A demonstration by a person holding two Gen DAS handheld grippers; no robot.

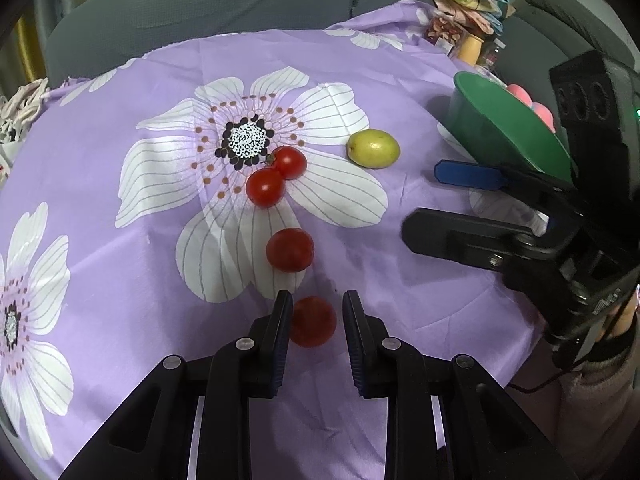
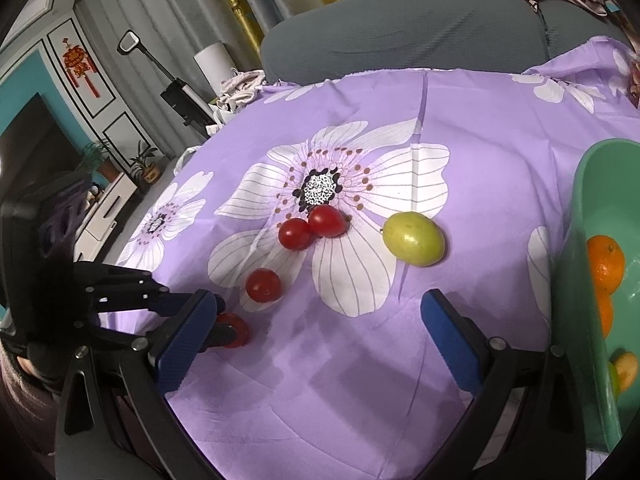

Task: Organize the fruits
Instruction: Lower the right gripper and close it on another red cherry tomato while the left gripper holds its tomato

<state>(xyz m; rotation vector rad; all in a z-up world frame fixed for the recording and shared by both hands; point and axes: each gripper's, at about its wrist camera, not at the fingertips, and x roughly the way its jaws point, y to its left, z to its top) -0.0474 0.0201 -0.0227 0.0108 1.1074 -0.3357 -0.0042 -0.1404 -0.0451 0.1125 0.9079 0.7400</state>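
Left gripper [image 1: 314, 322] jaws closed down on the nearest small red cherry tomato [image 1: 314, 322]: in the left wrist view one pad touches it and a sliver of gap shows on the other side, but the right wrist view shows it clamped between the fingers, so I read it as pinched, low over the purple floral cloth on the table [image 1: 120, 264]. Just beyond the left jaws, a second loose red cherry tomato [image 1: 290, 250]; further out along the same line, a touching pair of red cherry tomatoes [image 1: 276, 176]; off to the right of those, an oval yellow-green fruit [image 1: 373, 148]. Right gripper [image 2: 316, 334] jaws spread wide, nothing between them, parked over bare cloth, with the green fruit ahead of them and the round green plastic bowl [image 2: 576, 264] at their right side. Bowl already holds orange citrus [image 2: 606, 258] plus a yellowish piece lower down; the left wrist view also shows something pink past its rim, whether inside or behind I cannot tell. Status call: partway through. Some fruit binned, one tomato in hand but not yet delivered, three tomatoes and the green fruit left on the table. Bowl sits well off to the right of the left jaws, so the held tomato has a cross-table carry ahead.
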